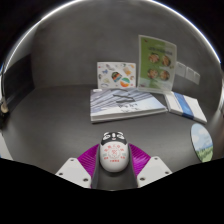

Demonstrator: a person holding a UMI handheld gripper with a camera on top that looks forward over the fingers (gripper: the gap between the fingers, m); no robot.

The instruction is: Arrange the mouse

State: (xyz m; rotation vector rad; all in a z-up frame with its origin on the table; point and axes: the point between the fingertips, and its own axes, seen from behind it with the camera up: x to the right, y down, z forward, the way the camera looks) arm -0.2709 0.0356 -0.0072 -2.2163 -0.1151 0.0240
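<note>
Mouse [114,152], white, sits clenched between both purple pads of the tool [113,160].

White mouse [115,152] gripped between the fingers [88,160] — booklets [128,104] beyond.

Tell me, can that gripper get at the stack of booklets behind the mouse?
Probably not yet: the mouse sits between the gripper fingers, filling them. The booklets lie beyond it with bare table between.

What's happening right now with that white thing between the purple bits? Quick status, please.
Tool closed on the white mouse, both fingers against its sides. Mouse low over the dark table. Ahead: stack of booklets, upright leaflets behind; path between is open.
</note>
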